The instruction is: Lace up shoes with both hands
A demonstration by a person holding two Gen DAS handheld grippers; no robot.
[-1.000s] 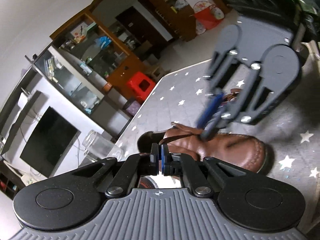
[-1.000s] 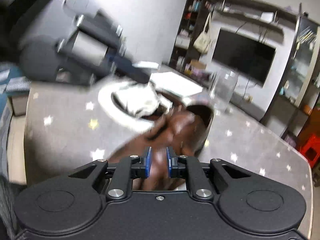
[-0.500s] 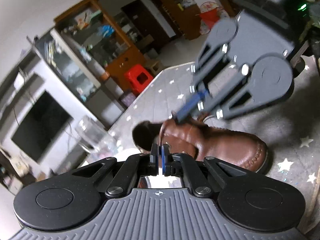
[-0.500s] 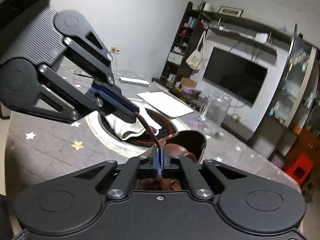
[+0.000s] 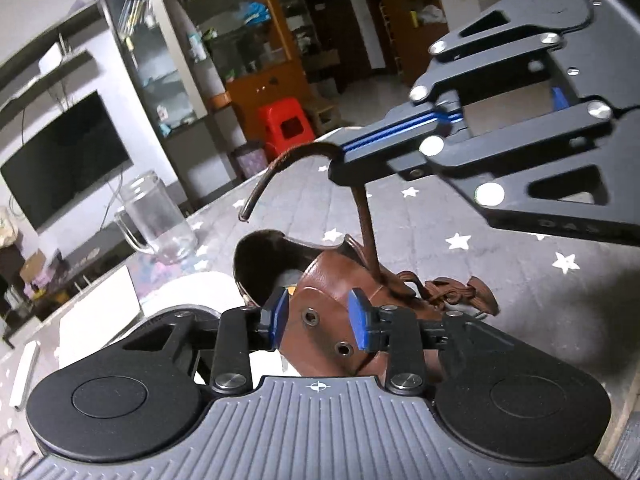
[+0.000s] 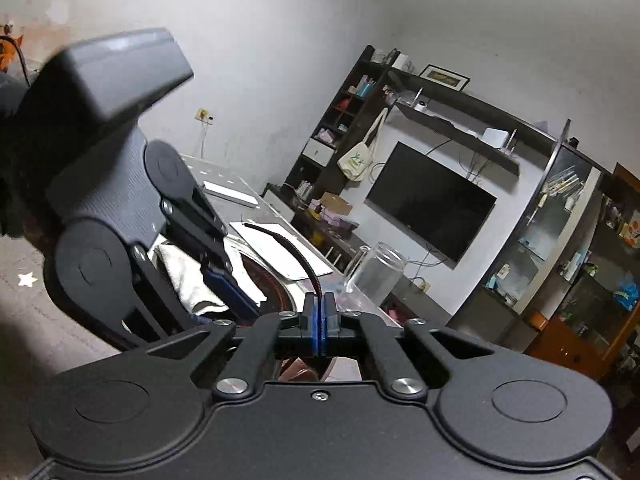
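A brown leather shoe (image 5: 332, 276) lies on the star-patterned table. My left gripper (image 5: 318, 317) hovers low over its eyelet flap, and its jaws are opening. The blue pads (image 5: 277, 314) stand on either side of the flap and do not press it. My right gripper (image 5: 340, 162) is shut on the brown lace (image 5: 370, 232), which rises taut from the shoe. The free end of the lace curls away to the left. In the right wrist view the lace (image 6: 298, 254) sticks up out of my shut right gripper (image 6: 319, 310), and the left gripper (image 6: 224, 280) fills the left side.
A glass jar (image 5: 156, 216) stands on the grey star cloth (image 5: 480, 260) beyond the shoe, near a white sheet (image 5: 100, 308). A round dark plate with a white cloth (image 6: 188, 280) sits under the left gripper. A TV wall and shelves lie behind.
My left jaws went from shut to parted around the eyelet flap, and the wrist rolled. My right gripper closed on the lace and lifted it.
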